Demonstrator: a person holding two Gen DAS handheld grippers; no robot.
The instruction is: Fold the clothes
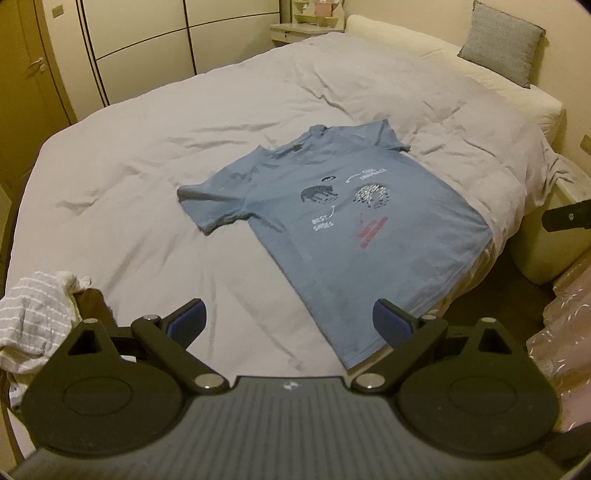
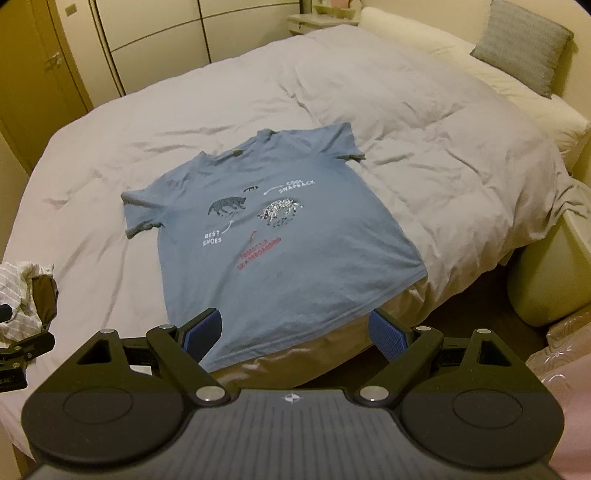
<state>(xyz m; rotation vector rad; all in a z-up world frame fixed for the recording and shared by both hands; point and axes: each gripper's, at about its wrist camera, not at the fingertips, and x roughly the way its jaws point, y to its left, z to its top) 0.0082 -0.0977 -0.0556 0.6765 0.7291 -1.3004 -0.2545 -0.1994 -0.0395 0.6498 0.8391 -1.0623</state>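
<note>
Both grippers, left (image 1: pixel 290 319) and right (image 2: pixel 295 330), hover with fingers spread and empty just beside the hem of the shirt (image 2: pixel 280 236), which lies flat, print up, on the bed (image 2: pixel 424 155), probably so its edges are easy to pinch.

Dim warm indoor light, yellowish cast, both views slightly noisy and soft. Strong fisheye: curved cream wardrobe doors (image 1: pixel 140 33) bend, corners vignette black. Print on the flat blue cotton t-shirt (image 2: pixel 280 236) is legible in the right wrist view, smeared in the left. Soft shadows in the crumpled grey duvet (image 1: pixel 258 92) folds, no glare
</note>
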